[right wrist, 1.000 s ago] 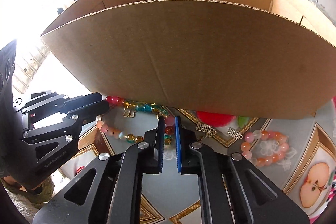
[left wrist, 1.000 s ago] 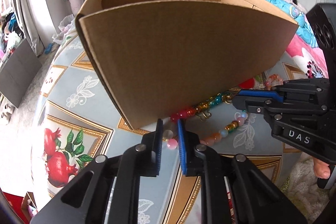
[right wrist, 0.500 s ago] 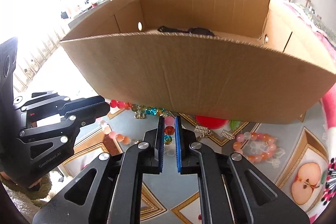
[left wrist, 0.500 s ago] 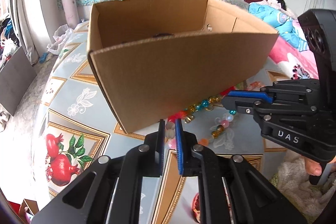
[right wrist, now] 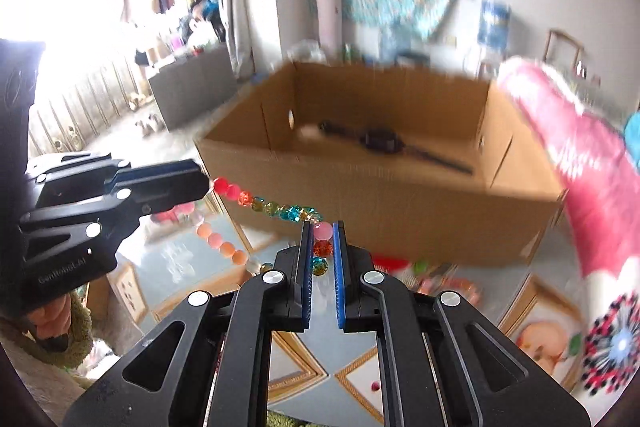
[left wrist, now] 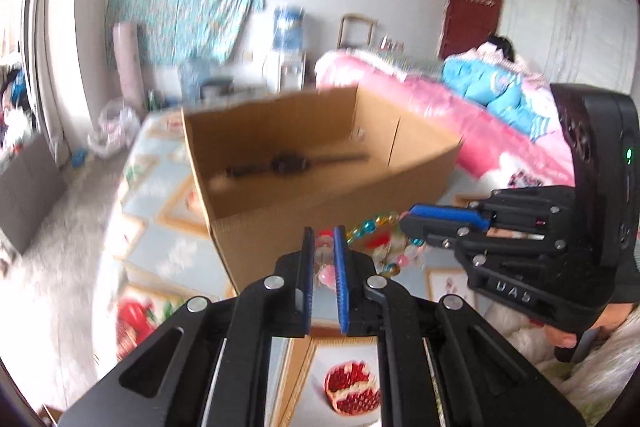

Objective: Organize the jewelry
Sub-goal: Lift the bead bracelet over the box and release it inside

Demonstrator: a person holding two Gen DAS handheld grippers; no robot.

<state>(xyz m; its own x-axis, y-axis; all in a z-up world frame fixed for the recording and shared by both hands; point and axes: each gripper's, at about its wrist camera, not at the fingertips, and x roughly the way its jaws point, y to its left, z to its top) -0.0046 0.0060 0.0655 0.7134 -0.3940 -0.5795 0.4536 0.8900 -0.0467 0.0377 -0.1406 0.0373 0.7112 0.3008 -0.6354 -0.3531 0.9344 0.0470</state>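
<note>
A table (right wrist: 176, 267) under a fruit-printed cloth stands in a cluttered bedroom, a pink-covered bed (left wrist: 492, 119) beside it. Motion blur smears the open cardboard box (right wrist: 360, 195) and a dark object (right wrist: 380, 141) inside that cannot be identified. The bead necklace (right wrist: 276, 207) hangs in front of the box, stretched roughly level between the left gripper (right wrist: 208, 183) and the right gripper (right wrist: 322, 247), both clenched on its beads.

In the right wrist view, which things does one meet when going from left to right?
Left tongs → bead necklace → right tongs → black watch in the cardboard box → pink blanket.
</note>
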